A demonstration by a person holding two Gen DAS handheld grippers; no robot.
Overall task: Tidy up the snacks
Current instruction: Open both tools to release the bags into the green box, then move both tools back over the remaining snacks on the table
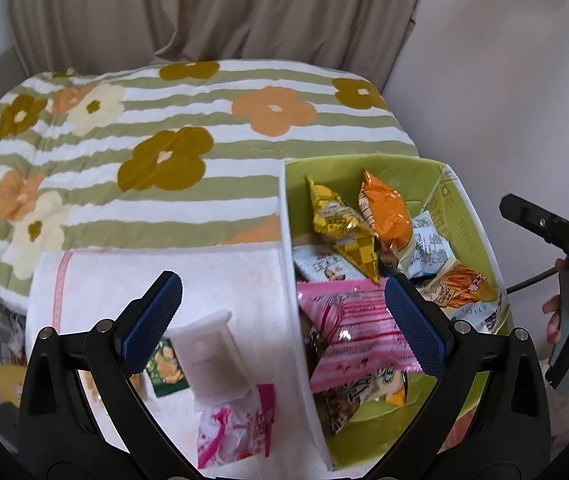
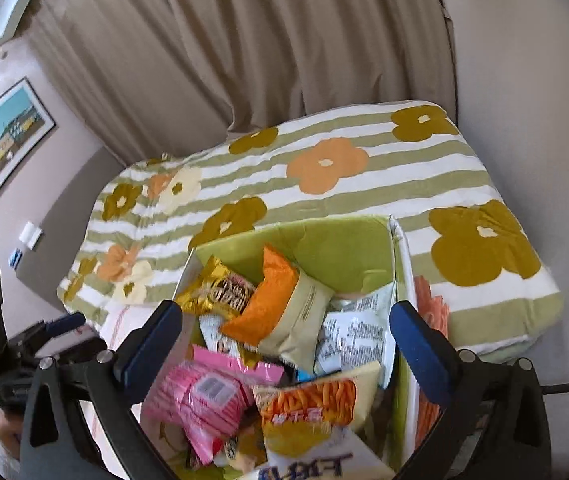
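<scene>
Item: loose snacks awaiting sorting. Left gripper (image 1: 280, 320), jaws spread wide, nothing between the pads, hangs over the boundary between white cloth (image 1: 212, 276) and green box (image 1: 368, 166). Just below its left finger: white sachet (image 1: 210, 354), long axis running near to far, a green packet (image 1: 166, 370) beside it, a pink-and-white wrapper (image 1: 236, 426) nearer the cloth's front edge. Left hand is the nearer, by my reading. Right gripper (image 2: 286, 348), jaws likewise wide and empty, hovers over the box, above the pink pack (image 2: 204, 400) and orange-stick bag (image 2: 312, 408). Beyond: floral striped quilt (image 1: 188, 128), beige curtain (image 1: 212, 8), framed picture (image 2: 2, 140) on the wall.
</scene>
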